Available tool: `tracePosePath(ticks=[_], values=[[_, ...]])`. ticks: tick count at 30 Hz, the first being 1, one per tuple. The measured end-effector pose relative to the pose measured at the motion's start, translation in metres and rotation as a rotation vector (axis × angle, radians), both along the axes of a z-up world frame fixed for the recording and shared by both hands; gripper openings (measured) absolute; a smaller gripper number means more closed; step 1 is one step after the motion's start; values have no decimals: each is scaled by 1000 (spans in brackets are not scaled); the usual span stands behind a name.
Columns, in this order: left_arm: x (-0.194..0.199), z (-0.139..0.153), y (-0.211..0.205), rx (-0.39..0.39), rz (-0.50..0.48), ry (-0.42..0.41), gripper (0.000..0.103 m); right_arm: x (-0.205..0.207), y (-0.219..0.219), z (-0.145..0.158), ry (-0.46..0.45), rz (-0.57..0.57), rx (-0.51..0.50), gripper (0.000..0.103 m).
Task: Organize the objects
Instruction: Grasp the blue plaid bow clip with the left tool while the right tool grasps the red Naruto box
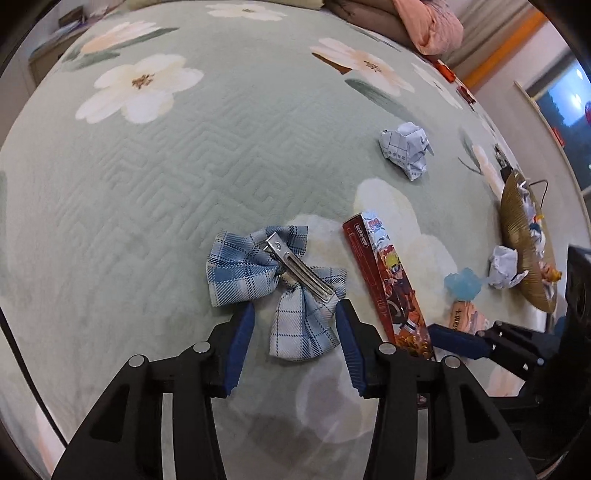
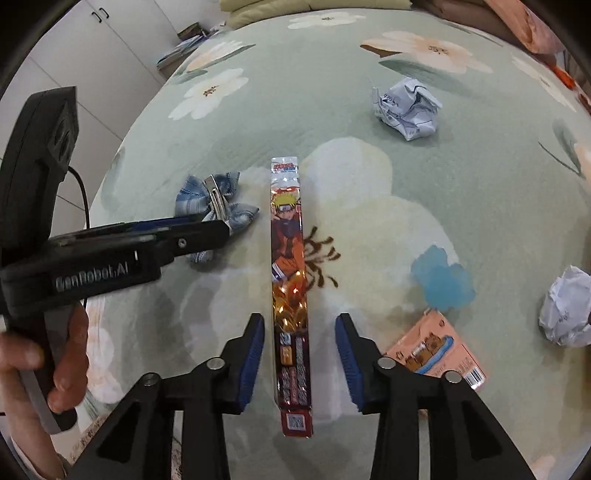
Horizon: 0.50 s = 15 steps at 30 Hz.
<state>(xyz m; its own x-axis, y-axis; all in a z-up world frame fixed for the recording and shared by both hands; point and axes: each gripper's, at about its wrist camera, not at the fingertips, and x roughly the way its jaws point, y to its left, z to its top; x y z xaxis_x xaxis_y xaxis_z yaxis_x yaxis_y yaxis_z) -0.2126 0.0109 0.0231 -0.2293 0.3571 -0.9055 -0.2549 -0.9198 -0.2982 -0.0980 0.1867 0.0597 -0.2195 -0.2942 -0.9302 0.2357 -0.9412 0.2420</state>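
Observation:
A blue plaid bow hair clip [image 1: 273, 280] with a metal clasp lies on the green floral bedspread [image 1: 184, 177]. My left gripper [image 1: 293, 332] is open, its blue pads on either side of the bow's lower tail. A long narrow red Naruto box [image 2: 290, 280] lies lengthwise on the bedspread [image 2: 424, 177]; my right gripper [image 2: 300, 347] is open and straddles its near end. The box [image 1: 391, 284] shows right of the bow in the left wrist view. The bow [image 2: 218, 206] and the left gripper's body [image 2: 110, 254] show at the left of the right wrist view.
Crumpled paper balls [image 1: 406, 151] [image 2: 406, 107] [image 2: 565, 310] lie on the bed. A light blue piece [image 2: 441, 280] and a pink packet [image 2: 436, 350] lie right of the box. A gold fan-shaped dish [image 1: 524, 240] with small items sits at the right edge. Bedding [image 1: 413, 22] is piled at the back.

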Motion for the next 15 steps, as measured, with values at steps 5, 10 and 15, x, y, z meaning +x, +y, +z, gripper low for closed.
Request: tracePosePath(ticks=[5,10,15], values=[[-1,2,12,-60,-11,24,44,-4,-10,-5,34,26,33,46],[-7,2,-1,32,48,1,45,4,-16,-7,103,33,73,48],[-12,-4,-3,70,123,34,42,4,-10,-6,130,7,90,28]])
